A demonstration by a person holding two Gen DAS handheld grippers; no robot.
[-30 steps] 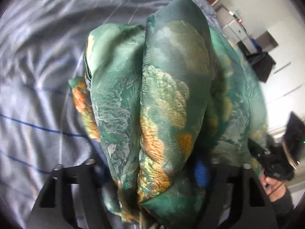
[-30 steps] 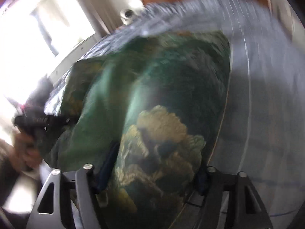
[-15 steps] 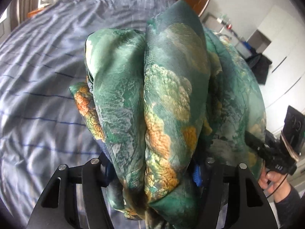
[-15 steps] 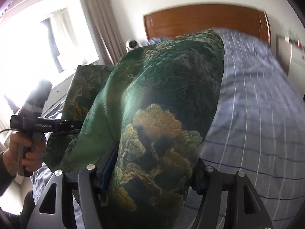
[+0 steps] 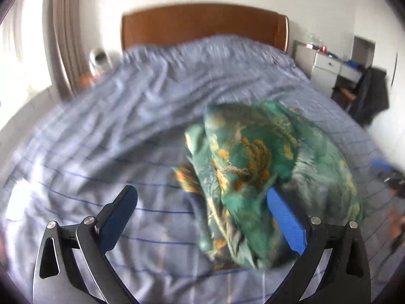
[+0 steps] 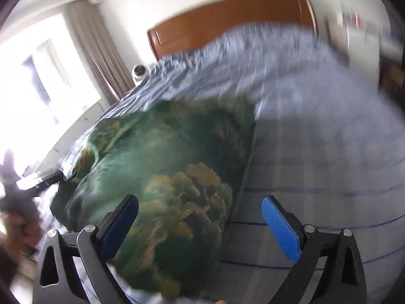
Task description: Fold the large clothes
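Both grippers' jaws just sprang wide w/ nothing pinched – left gripper (image 5: pixel 200 197), right gripper (image 6: pixel 200 206) – green floral garment (image 5: pixel 255 177) lies bunched on the blue striped bedsheet (image 5: pixel 121 126), wooden headboard (image 5: pixel 202 27) beyond.

Home bedroom: bed (image 5: pixel 126 131) covered in blue-striped sheet, wooden headboard (image 5: pixel 202 27), curtained window (image 6: pixel 50 76), white drawer unit (image 5: pixel 329 68) noted.
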